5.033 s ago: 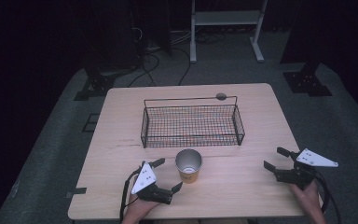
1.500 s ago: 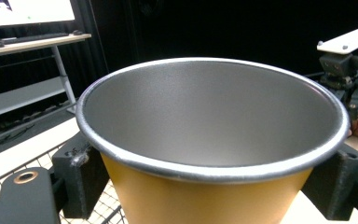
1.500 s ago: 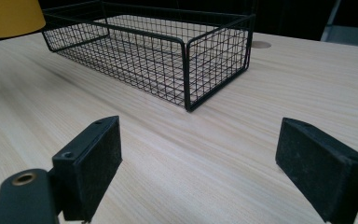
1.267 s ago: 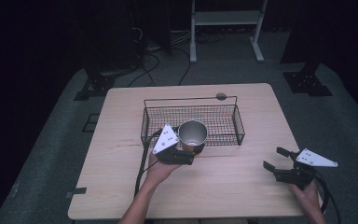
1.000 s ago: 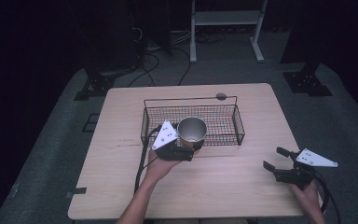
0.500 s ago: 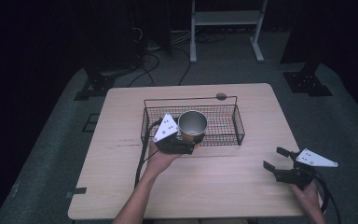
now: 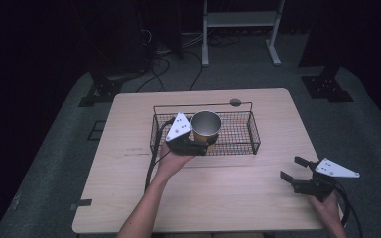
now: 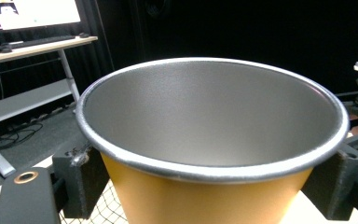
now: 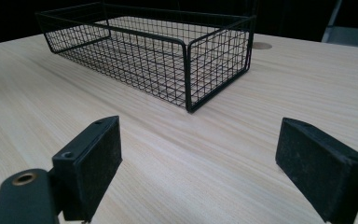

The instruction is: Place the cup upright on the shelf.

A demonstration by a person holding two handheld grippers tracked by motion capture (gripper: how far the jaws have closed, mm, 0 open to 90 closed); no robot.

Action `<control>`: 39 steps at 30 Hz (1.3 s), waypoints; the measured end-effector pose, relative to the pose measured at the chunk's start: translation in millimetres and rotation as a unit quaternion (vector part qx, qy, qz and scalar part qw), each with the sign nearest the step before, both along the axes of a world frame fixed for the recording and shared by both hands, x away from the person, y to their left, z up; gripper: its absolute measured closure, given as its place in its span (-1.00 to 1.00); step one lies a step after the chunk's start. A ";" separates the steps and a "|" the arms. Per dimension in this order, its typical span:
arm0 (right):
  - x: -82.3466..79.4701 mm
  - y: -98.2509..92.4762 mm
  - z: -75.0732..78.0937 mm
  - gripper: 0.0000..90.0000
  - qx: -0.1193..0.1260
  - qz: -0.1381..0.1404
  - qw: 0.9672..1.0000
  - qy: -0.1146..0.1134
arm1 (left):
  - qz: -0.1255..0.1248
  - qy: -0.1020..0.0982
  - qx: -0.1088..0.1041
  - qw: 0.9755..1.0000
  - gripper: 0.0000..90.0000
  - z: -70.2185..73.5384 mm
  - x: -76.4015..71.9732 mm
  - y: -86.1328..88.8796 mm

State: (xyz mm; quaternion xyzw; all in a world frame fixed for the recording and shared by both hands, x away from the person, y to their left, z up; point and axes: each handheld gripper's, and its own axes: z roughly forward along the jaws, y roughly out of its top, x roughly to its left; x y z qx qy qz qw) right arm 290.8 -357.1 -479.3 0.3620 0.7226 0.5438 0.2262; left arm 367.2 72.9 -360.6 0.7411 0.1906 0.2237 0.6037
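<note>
The black wire mesh basket (image 7: 238, 130) stands mid-worktop, its upright walls barring level entry; its open top admits passage from above, and bare pale wooden worktop (image 7: 228, 188) lies wide before it

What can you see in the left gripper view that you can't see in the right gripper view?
Left gripper view: an orange cup with a shiny silver inside, squeezed between the left gripper's jaws, and a desk far behind it.

Right gripper view: the right gripper's jaws standing wide apart with nothing between them, the bare wooden table, and the whole black wire basket from the side.

Both: black jaws at the bottom, and the basket; in the left gripper view a bit of its mesh peeks out beside the cup.
</note>
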 end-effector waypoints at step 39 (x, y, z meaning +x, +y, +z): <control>0.1 -1.2 0.1 -0.71 0.004 0.001 1.000 -0.003 | 0.000 0.015 0.007 1.000 -0.68 9.9 50.6 -15.2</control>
